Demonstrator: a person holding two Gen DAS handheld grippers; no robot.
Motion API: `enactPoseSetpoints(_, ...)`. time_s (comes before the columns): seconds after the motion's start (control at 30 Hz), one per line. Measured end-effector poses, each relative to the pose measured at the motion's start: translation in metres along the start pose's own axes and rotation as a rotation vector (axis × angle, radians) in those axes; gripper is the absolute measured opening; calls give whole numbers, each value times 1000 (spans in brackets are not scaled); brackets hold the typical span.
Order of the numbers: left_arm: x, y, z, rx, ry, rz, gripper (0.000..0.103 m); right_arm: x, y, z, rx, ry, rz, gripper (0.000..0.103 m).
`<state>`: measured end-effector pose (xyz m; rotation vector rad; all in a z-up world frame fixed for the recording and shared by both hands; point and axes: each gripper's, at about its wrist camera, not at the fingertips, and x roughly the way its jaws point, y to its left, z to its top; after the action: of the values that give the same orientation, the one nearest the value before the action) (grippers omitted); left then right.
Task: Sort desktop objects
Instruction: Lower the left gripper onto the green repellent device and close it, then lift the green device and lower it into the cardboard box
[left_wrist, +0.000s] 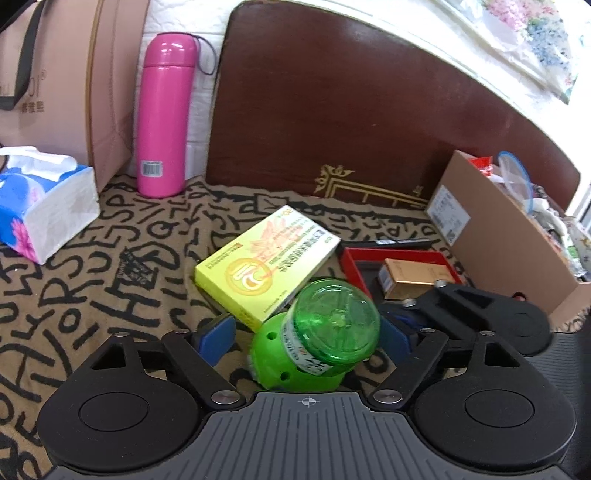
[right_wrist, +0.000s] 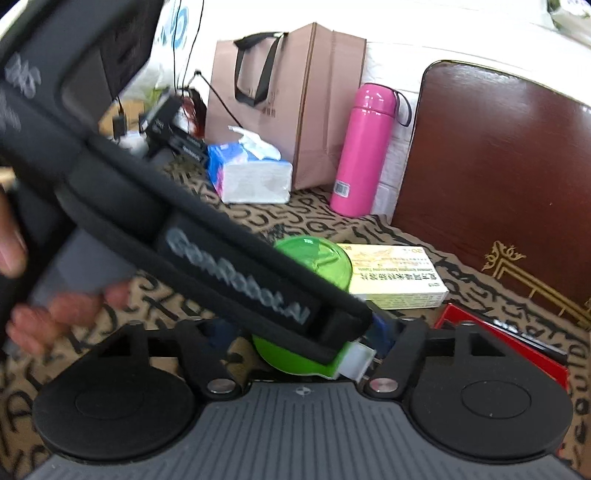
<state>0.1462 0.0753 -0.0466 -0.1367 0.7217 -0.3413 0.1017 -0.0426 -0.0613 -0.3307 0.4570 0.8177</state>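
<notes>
While our left gripper (left_wrist: 306, 339) gapes around the green plastic mosquito-repellent bottle (left_wrist: 325, 343), we need squeezing next; right gripper's (right_wrist: 299, 332) state we can't tell.

White wall (left_wrist: 192, 122); dark wooden headboard (left_wrist: 351, 110); letter-patterned cloth (left_wrist: 92, 277)

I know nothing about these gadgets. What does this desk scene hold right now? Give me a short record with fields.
surface: cloth printed with black letters
between the grippers: green mosquito repellent device with clear green bottle
left gripper: blue pads on either side of the green device, contact not clear
right gripper: close beside it, largely hidden behind the left gripper's body
beside the device: yellow medicine box, lying flat
at the back: pink thermos, upright; tissue pack; paper bag
to the right: red tray holding a gold box; cardboard box
</notes>
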Motion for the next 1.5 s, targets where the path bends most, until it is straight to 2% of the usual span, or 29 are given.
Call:
enactPoseSetpoints(0.07, 2, -3, -1, 12, 9, -17, 80, 1, -3, 0, 30, -6, 3, 70)
enactPoseSetpoints(0.2, 5, -4, 0, 19, 5, -1, 74, 2, -6, 2, 54, -13, -1, 69)
enactPoseSetpoints(0.37, 1, -6, 4, 34, -5, 11, 70, -2, -2, 6, 14, -47, -26, 65)
enactPoseSetpoints(0.43, 1, -7, 5, 53, -3, 1, 60, -2, -4, 7, 28, -46, -33, 58)
enactPoseSetpoints(0.67, 0, -8, 2, 52, 3, 10, 62, -3, -6, 5, 75, -32, -24, 55)
enactPoseSetpoints(0.77, -2, -11, 1, 61, 16, 27, 50, -6, -5, 4, 87, -28, -19, 54)
enactPoseSetpoints(1.13, -28, -44, 1, 118, -12, 49, 49, -44, -2, 6, 131, -67, -50, 54)
enactPoseSetpoints(1.5, -53, -107, 18, 209, -79, -14, 48, -113, -24, 12, 162, -143, -161, 54)
